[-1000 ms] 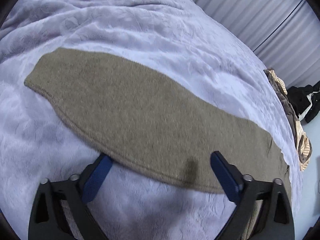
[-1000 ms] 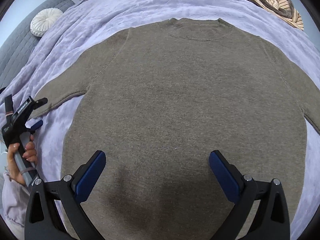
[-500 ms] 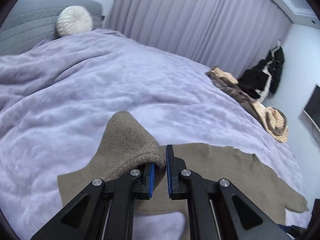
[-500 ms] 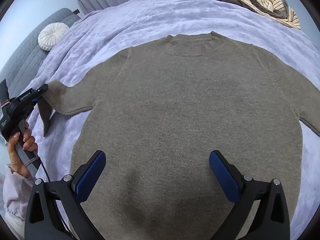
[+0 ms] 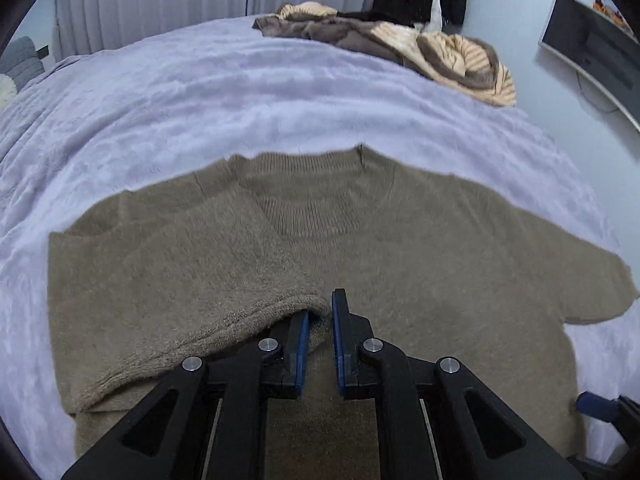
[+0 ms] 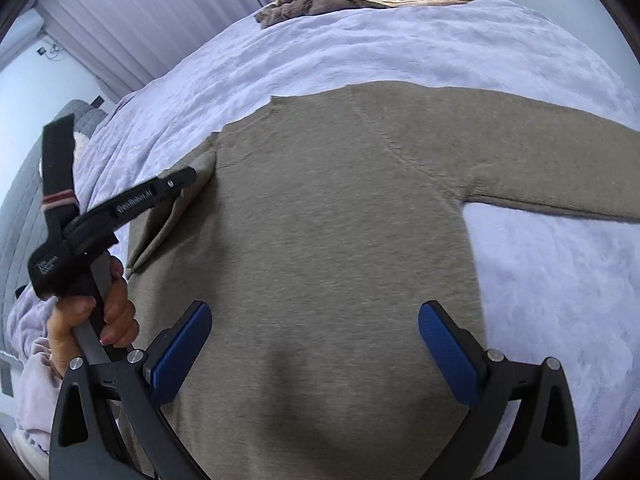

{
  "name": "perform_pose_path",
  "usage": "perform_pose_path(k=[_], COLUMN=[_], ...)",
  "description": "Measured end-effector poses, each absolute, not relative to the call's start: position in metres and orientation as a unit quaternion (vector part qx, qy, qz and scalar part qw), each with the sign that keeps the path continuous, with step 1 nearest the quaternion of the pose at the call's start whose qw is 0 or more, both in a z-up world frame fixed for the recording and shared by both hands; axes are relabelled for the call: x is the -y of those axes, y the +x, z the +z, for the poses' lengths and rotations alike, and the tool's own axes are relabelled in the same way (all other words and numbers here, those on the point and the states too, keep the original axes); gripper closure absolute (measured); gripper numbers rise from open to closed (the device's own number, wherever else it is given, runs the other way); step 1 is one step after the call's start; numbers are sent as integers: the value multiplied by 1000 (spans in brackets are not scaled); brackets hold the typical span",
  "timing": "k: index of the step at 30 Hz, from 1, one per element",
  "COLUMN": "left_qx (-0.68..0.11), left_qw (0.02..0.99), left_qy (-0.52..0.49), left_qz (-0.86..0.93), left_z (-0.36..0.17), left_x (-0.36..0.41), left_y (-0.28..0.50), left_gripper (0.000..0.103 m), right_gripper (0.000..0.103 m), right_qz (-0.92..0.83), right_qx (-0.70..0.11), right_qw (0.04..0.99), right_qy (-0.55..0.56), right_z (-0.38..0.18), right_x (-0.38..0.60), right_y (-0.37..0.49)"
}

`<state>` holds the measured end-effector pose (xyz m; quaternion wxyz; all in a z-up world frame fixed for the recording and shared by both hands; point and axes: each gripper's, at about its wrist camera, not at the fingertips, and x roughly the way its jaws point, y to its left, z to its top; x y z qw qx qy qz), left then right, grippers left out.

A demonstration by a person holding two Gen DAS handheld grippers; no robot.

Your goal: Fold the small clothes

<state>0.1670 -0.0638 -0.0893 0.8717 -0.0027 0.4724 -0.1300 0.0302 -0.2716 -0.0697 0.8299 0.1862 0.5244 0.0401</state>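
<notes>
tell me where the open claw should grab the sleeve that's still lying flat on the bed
Grip the far cuff end of the flat sleeve. It lies stretched out straight on the blanket, so the right claw, jaws open, can likely come down from above and pinch the end edge, then carry it across the sweater.

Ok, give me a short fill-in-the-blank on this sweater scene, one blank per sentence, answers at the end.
1. The left tool is shut on the sweater's ____.
2. The right tool hovers over the sweater with its jaws ____.
3. The sweater lies on a ____ blanket.
4. The other sleeve lies stretched out ____ on the blanket.

Answers: sleeve; open; purple; flat
</notes>
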Motion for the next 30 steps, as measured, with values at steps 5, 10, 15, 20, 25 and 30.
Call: perform_pose_path(k=[5,10,15,20,25,30], left_qx=[-451,-394,-432,-499,-493,-482], left_qw=[885,917,900,862,864,864], left_qy=[9,-6,-10,-39,-53,-73], left_qz=[-120,-66,50,77,87,122], left_z=[-88,-56,-78,-115,-122,-119], left_x=[47,-12,-85,-120,-123,-133], left_y=[135,96,87,97,99,114], left_gripper=[11,10,10,10,10,10], right_gripper=[0,0,0,5,69,92], right_qz=[29,60,135,157,152,167], right_qx=[-529,-504,-444,-391,-430,-431], right_qw=[830,856,880,860,818,883], right_qy=[178,98,-108,-288,-351,-84], right_z=[-78,-63,-50,-72,-112,-73], right_x=[282,247,145,59,25,75], right_y=[40,67,92,114,149,160])
